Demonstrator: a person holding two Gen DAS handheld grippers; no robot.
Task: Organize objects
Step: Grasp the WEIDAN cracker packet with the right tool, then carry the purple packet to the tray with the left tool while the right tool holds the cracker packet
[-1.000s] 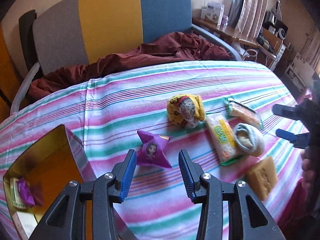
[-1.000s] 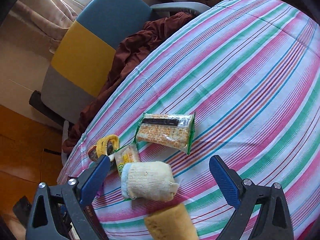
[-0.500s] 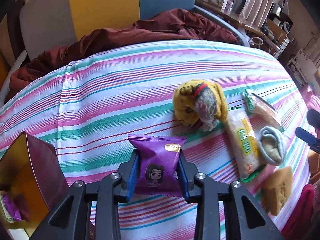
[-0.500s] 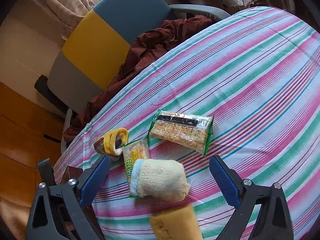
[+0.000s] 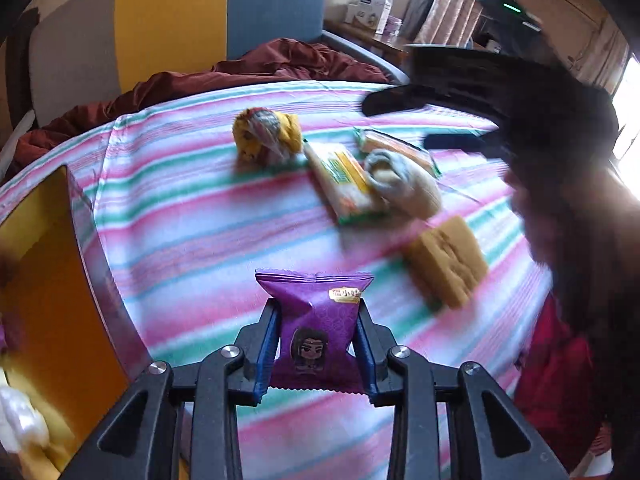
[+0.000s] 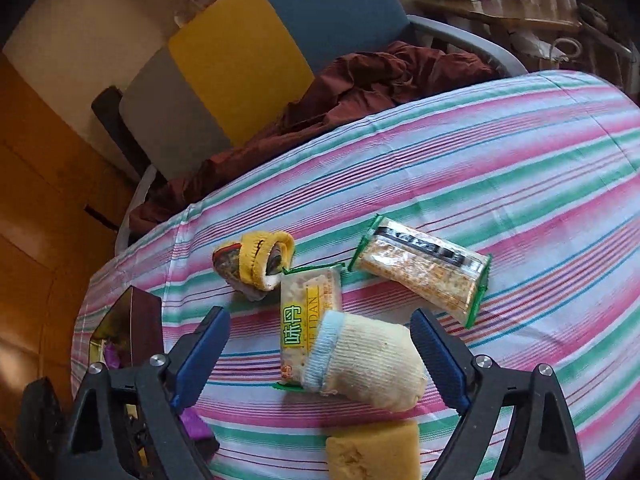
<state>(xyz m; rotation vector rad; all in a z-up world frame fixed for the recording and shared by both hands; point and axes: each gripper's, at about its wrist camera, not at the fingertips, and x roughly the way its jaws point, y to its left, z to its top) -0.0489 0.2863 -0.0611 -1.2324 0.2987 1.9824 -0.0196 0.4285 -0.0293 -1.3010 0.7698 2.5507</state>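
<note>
My left gripper (image 5: 316, 344) is shut on a purple snack packet (image 5: 316, 332) and holds it above the striped tablecloth (image 5: 200, 216). An open yellow-lined box (image 5: 52, 300) stands just left of it. My right gripper (image 6: 320, 356) is open above a cream rolled sock (image 6: 368, 364), which lies partly on a yellow cracker pack (image 6: 308, 308). A clear cracker pack (image 6: 424, 268), a yellow rolled sock (image 6: 256, 260) and a tan sponge (image 6: 372, 456) lie around them. The same items show in the left wrist view: sock (image 5: 404, 184), sponge (image 5: 448, 260).
A sofa (image 6: 248, 60) with dark red cloth (image 6: 360, 92) stands behind the table. The box shows at the table's left edge in the right wrist view (image 6: 132, 320). The right gripper and a hand fill the right side of the left wrist view (image 5: 520, 112).
My left gripper closed on the purple packet and lifted it back toward the box. My right gripper moved in over the cream sock, still open.
</note>
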